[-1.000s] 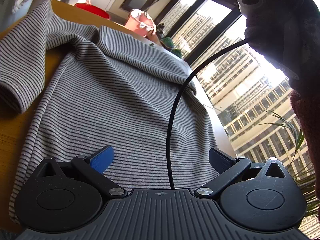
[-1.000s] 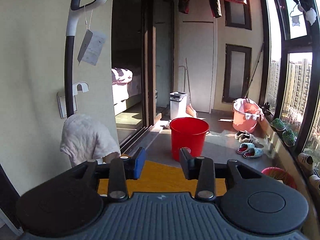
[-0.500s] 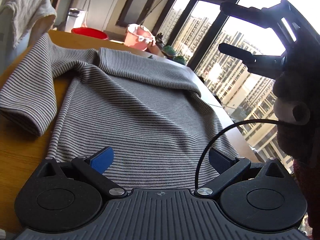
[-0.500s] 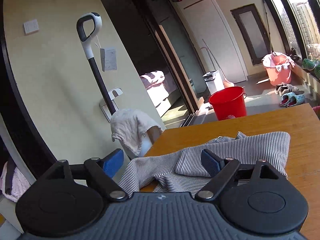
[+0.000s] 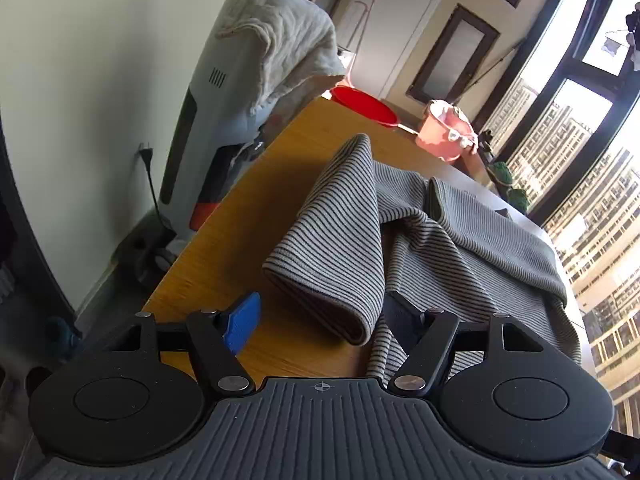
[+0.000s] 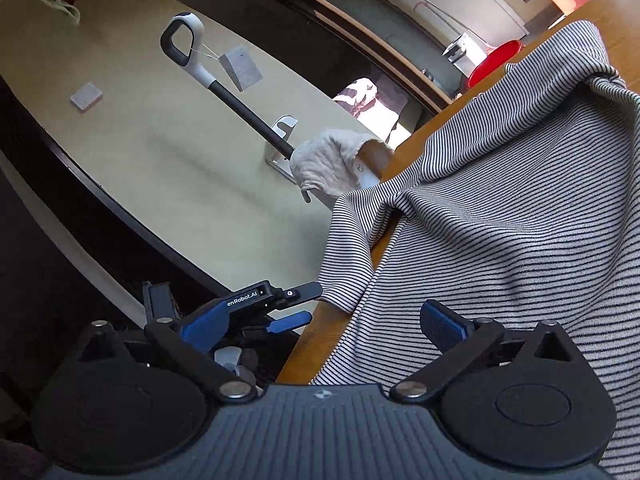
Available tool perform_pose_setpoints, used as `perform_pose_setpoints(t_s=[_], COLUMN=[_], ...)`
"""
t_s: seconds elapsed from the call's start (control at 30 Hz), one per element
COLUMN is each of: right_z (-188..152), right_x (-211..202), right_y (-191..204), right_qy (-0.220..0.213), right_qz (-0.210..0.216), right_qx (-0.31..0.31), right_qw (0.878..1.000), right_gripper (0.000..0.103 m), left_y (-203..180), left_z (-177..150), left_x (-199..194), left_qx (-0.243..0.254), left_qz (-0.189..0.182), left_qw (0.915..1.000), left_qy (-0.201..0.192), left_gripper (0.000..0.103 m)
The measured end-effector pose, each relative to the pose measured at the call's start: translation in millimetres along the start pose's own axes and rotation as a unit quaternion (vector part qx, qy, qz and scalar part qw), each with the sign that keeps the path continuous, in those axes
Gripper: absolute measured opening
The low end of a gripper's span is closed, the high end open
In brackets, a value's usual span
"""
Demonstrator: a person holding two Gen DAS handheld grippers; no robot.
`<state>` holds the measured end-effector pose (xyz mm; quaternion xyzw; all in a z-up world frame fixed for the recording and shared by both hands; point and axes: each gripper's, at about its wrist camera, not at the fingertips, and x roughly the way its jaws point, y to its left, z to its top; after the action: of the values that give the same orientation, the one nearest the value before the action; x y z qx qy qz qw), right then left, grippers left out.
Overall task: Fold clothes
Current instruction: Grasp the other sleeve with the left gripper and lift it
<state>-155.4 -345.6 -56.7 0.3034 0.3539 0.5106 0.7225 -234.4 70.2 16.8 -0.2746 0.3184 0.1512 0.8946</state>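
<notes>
- Nearest in the left wrist view, the left gripper stands with its jaws wide apart and nothing between them; the folded sleeve cuff of the striped shirt lies just ahead, between the two fingers' lines, though whether it touches either pad is hard to tell.
- Likewise, the right gripper has its jaws spread wide and grips nothing; its right blue pad sits over the striped fabric, while its left finger is partly lost behind the other tool's blue-and-black body.
- Beyond the fingers, the shirt lies rumpled on the wooden table, one sleeve doubled over near the table's left edge; its hem is cut off by the gripper bodies in both views.
- Farther off, a pale cloth drapes over a grey floor-cleaner body against the wall, hiding its top.
- Past the table's far end, a red bucket shows only its rim, and a pink basin stands by the windows.
</notes>
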Motion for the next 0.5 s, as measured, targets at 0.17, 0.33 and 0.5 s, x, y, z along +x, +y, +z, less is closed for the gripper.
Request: perform_pose_setpoints(t_s=[0.17, 0.33, 0.5], right_z=[-10, -9, -11], right_x=[-1, 4, 1], right_y=[20, 26, 22], right_qy=[-0.002, -0.005, -0.004], right_qz=[-0.032, -0.032, -0.026], right_qx=[-0.043, -0.05, -0.04], right_qw=[0.999, 0.998, 0.999], right_gripper=[0.102, 0.102, 0.102], left_y=[-2, -6, -11], left_z=[-7, -4, 11], left_x=[12, 24, 29], left_qx=[-0.027, -0.039, -0.041], left_qz=[0.009, 0.024, 0.027], left_qw=[0.9996, 0.9989, 0.9988], left_qy=[-0.005, 0.0, 0.004], left_gripper=[0.076, 0.058, 0.006])
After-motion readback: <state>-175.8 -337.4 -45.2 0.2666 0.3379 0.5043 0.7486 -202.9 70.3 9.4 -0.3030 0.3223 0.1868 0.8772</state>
